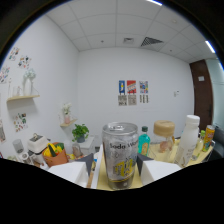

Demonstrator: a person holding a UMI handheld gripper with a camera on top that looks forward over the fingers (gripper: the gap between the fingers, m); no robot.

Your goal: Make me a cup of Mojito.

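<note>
**Soda can held between the fingers**

Between the two fingers, close to the camera, stands a soda can (120,156), upright and lifted clear of the tabletop, its silver lid and pull tab facing up. Its label carries the word "Soda" above a yellow-and-black pattern. The gripper (119,162) is closed on the can: the left finger (90,162) and the right finger (144,161) each press a dark pad against its sides, with no gap visible at either side.

Beyond the can, a light wooden table (165,156) stretches away to the right. On it, just right of the can and farther off, stands a teal bottle (144,142). Farther right is a jar with a cork-coloured lid (164,134), then a tall white bottle (189,136), and at the far right a yellow can (208,136), though its label is too small to read.

To the left, a low orange basket (55,156) holds something yellow, possibly fruit. Behind it a potted plant (79,133) sits on a small white stand. A wall shelf (22,97) on the left wall carries pale vases, and three posters (131,92) hang on the far wall. A dark door (204,95) stands at the far right.
</note>
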